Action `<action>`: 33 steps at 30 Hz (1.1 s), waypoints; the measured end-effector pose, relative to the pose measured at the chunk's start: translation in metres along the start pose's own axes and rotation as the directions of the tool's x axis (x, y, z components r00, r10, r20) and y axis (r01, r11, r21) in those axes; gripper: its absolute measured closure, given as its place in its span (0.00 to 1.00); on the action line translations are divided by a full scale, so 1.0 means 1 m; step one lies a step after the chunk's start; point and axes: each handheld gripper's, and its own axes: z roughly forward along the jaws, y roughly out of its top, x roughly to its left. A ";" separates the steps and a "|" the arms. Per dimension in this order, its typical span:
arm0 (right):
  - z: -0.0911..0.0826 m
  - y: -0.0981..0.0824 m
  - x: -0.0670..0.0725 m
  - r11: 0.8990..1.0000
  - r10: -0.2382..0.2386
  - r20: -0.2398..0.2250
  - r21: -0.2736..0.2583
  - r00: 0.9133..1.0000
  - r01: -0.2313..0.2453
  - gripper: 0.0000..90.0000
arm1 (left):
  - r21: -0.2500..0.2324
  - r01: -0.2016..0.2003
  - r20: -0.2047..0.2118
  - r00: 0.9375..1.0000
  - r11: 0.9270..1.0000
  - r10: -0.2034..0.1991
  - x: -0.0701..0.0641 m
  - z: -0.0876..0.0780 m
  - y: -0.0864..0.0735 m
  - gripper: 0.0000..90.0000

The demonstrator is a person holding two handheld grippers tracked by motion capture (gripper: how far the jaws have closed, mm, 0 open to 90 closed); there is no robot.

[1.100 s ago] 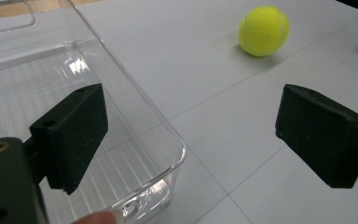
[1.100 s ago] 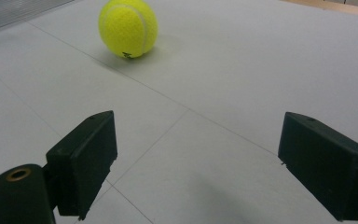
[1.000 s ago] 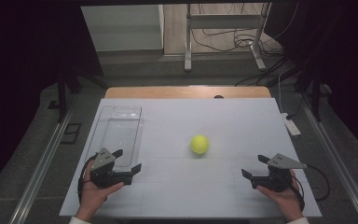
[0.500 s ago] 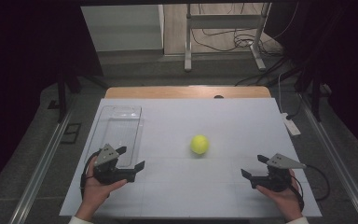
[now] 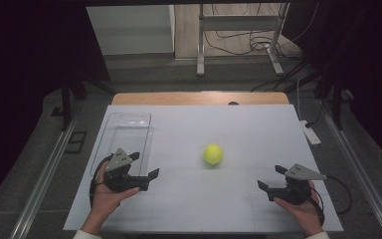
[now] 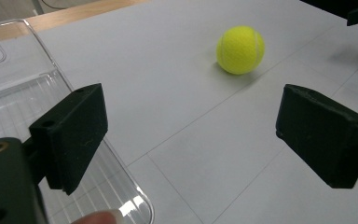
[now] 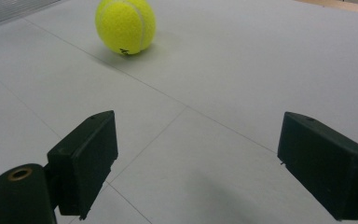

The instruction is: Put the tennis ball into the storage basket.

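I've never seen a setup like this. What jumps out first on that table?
The bright yellow tennis ball stands out, alone near the middle of the white table. Below it, a person's hands hold two black claws: the left claw by the near end of a clear plastic tray at the table's left side, the right claw near the right corner. Both claws are open, holding nothing, and angled toward the ball.

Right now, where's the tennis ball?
High view: the tennis ball lies free mid-table on the white sheet, right of the clear plastic tray, ahead of both open grippers.
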 end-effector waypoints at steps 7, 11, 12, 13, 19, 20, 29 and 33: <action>0.001 0.000 0.000 1.000 -0.002 -0.002 0.002 1.000 0.002 0.15 | 0.006 -0.008 0.005 1.000 1.000 0.007 -0.003 0.004 0.006 0.11; 0.001 0.000 0.000 1.000 -0.002 -0.003 0.000 1.000 0.002 0.15 | 0.004 -0.013 0.008 1.000 1.000 0.013 -0.005 0.005 0.010 0.11; 0.001 0.000 0.000 1.000 -0.002 -0.003 -0.001 1.000 0.002 0.15 | 0.003 -0.014 0.009 1.000 1.000 0.014 -0.006 0.006 0.011 0.11; 0.001 0.000 0.000 1.000 -0.001 -0.003 -0.002 1.000 0.001 0.15 | 0.003 -0.013 0.009 1.000 1.000 0.013 -0.006 0.006 0.012 0.11; 0.001 0.000 0.000 1.000 -0.001 -0.003 -0.001 1.000 0.001 0.15 | 0.003 -0.027 0.007 1.000 1.000 0.027 -0.008 0.007 0.017 0.12; 0.001 0.000 0.000 1.000 -0.001 -0.003 -0.001 1.000 0.001 0.15 | 0.002 -0.027 0.008 1.000 1.000 0.027 -0.009 0.008 0.018 0.12; 0.001 0.000 0.000 1.000 0.001 -0.003 -0.003 1.000 -0.001 0.15 | 0.004 -0.029 0.012 1.000 1.000 0.029 -0.010 0.009 0.024 0.12; 0.001 0.000 0.000 1.000 0.001 -0.004 -0.004 1.000 -0.001 0.15 | 0.007 -0.035 0.018 0.999 0.999 0.034 -0.013 0.011 0.026 0.12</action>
